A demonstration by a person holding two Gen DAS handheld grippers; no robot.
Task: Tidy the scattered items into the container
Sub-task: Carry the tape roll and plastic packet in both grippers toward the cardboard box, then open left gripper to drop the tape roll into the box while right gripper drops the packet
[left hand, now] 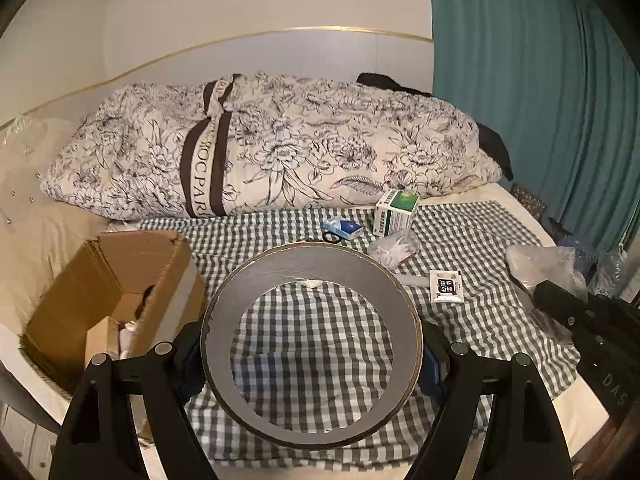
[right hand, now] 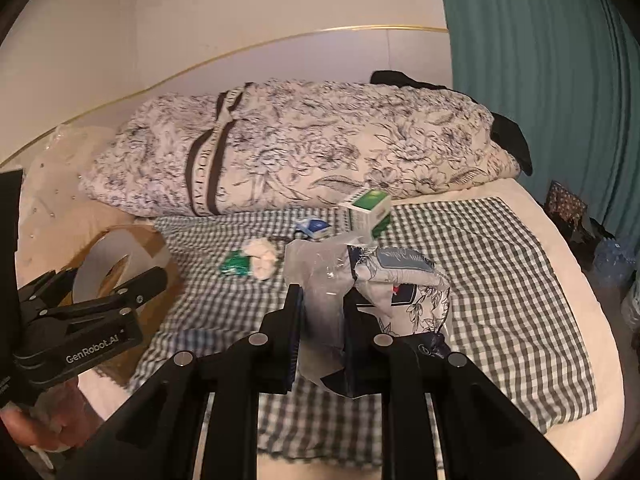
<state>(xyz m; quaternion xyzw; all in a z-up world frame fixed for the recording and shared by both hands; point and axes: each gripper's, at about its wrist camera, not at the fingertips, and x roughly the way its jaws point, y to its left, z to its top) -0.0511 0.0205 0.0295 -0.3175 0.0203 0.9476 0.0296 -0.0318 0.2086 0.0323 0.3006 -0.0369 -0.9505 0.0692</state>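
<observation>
On the bed, a brown cardboard box (left hand: 116, 300) sits open at 9 o'clock, with small things inside. The left hand-held gripper (left hand: 312, 360) is spread wide and clamped on a big tape roll (left hand: 312, 344), held up over the checked cloth (left hand: 460, 332). A blue packet (left hand: 344, 229), a green box (left hand: 396, 213) and a white sachet (left hand: 447, 287) lie at 1 o'clock. The right hand-held gripper (right hand: 322, 332) pinches a plastic bag (right hand: 360, 280), tipped down. A rolled flowery quilt (left hand: 260, 148) lies at 12 o'clock.
</observation>
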